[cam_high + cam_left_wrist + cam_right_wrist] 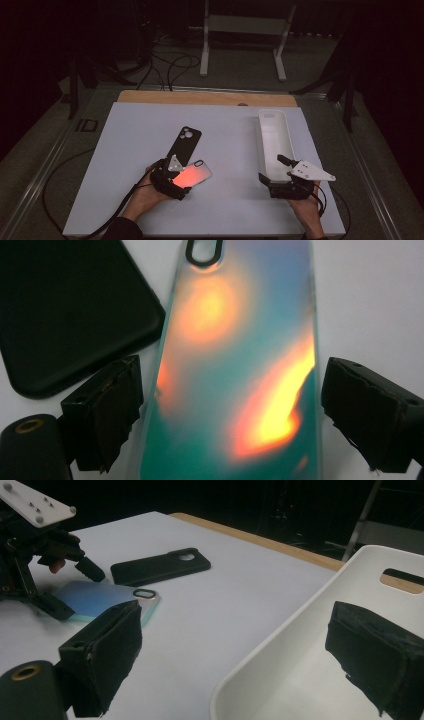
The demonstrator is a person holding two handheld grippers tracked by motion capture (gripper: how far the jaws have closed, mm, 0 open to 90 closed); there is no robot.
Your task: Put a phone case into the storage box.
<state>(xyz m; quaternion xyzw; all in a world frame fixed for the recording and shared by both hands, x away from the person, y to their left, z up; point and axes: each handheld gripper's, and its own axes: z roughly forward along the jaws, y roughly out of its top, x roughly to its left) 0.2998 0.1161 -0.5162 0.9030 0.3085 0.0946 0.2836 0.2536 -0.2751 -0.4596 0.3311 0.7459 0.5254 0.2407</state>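
— Looking down on my white table top [150, 210], what stands biggest?

— On the right, the long white tray [275, 142], running from near to far. My right gripper [276, 175] sits at its near end, jaws spread wide, one inside the tray and one outside its wall, nothing pressed between them.

— And on the left?

— Two phone cases. The black case [184, 143] lies flat, farther away, camera cut-out at its far end. Just nearer and right of it lies the iridescent case [196, 173], glowing orange and teal, flat on the table with its camera hole at its far-right end; whether its edge touches the black one I cannot tell, as the high view is dim.

— What is your left tool doing?

— My left gripper [231, 410] straddles the near end of the iridescent case. The jaws stand spread on either side of it; I think neither pad presses on it yet.
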